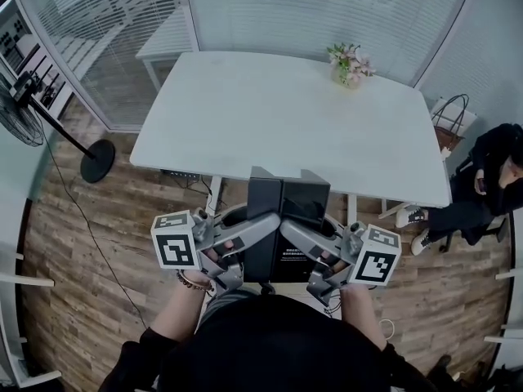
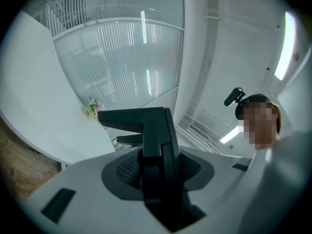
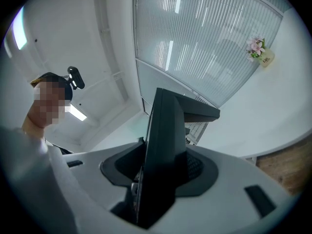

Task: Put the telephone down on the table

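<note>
Counter [image 1: 270,113]: a white rectangular top on pale legs. It lies ahead of the fingers [image 1: 253,228], and in the head view its near edge is just past their tips.
Flowers [image 1: 350,64]: a small pot of pink blooms, upright on the counter near its far right corner, well ahead and right of the fingers.
Floor [image 1: 90,292]: brown wood planks, below the fingers and all round the counter.
Fan [image 1: 96,160]: its round black base stands on the floor, ahead and left of the fingers, beside the counter's left end.

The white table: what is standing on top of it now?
Only a small flower pot near its far right corner. The telephone, held in front, covers part of the near edge.
</note>
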